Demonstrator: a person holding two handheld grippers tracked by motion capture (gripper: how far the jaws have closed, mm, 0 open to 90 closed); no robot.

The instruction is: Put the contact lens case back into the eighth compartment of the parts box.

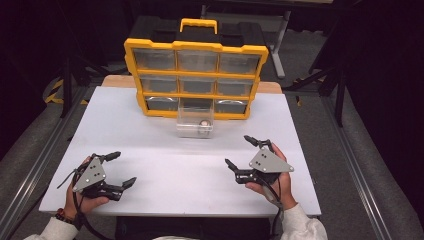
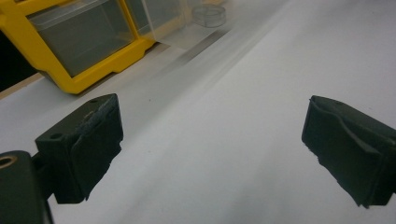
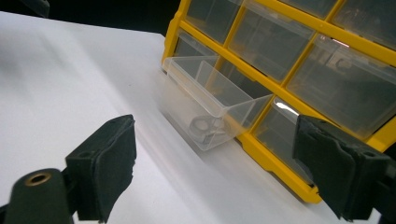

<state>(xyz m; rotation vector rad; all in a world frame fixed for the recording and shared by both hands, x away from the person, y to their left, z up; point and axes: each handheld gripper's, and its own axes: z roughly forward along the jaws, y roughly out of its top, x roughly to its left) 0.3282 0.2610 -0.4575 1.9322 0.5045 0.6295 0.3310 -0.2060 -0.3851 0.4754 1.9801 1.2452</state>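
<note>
A yellow-framed organizer (image 1: 196,47) with clear drawers stands upright at the back of the white tabletop (image 1: 165,150). Its bottom middle drawer (image 1: 195,122) is pulled out, and a small round metallic piece (image 1: 204,124) lies inside. My left gripper (image 1: 125,168) rests low at the front left, open and holding nothing. My right gripper (image 1: 237,150) is at the front right, open and also holding nothing. In the right gripper view the pulled-out drawer (image 3: 210,100) and the piece (image 3: 205,127) lie beyond the right gripper (image 3: 217,154). In the left gripper view bare tabletop lies between the left gripper's (image 2: 212,140) jaws.
The organizer has a yellow carry handle (image 1: 198,23) on top, and its other drawers are pushed in. A wooden board edge (image 1: 117,80) shows behind the white top. Dark floor and metal stands surround the table.
</note>
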